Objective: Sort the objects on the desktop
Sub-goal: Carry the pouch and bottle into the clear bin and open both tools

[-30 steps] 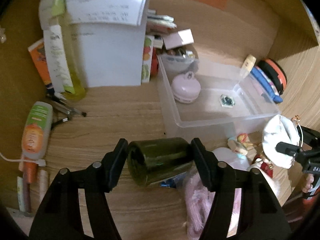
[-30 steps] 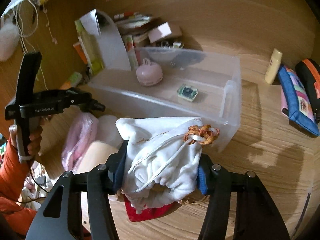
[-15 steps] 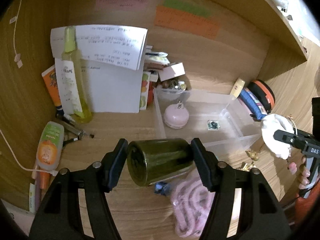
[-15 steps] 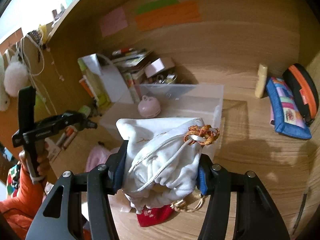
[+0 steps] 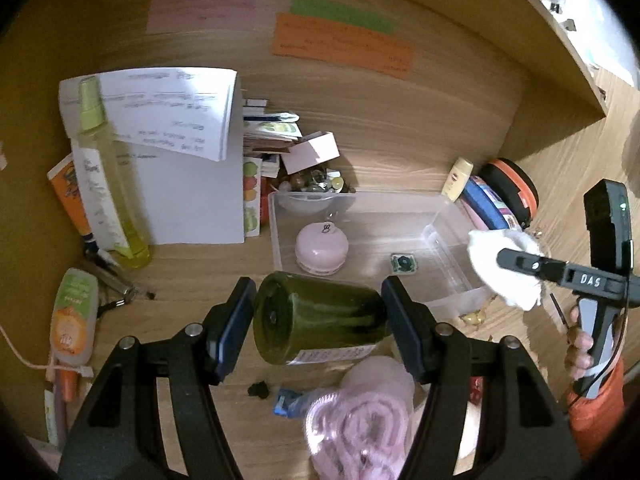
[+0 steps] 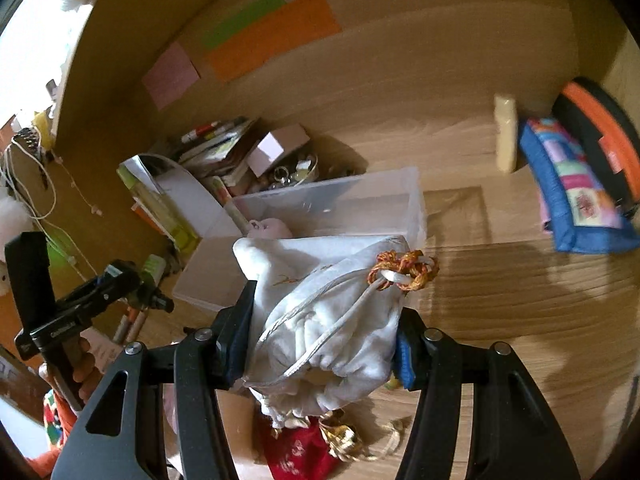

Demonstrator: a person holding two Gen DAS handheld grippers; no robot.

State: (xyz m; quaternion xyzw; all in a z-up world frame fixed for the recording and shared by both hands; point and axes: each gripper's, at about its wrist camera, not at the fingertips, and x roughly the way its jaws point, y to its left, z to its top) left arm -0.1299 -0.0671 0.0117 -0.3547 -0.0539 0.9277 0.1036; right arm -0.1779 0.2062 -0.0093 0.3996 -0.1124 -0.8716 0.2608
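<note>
A wood-grain counter point(image 5: 192, 280) is running back to a matching wooden back panel point(image 5: 440, 120), with a side panel point(image 5: 568, 168) closing the right-hand corner. Pink point(image 5: 202, 4), green point(image 5: 340, 14) and orange point(image 5: 340, 46) paper notes are sticking to the back panel. Bright daylight is entering beyond the upper-left edge point(image 6: 28, 52) of the right wrist view.

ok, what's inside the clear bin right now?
The clear bin holds a pink round case and a small dark green square item. The white pouch hides part of it.
</note>
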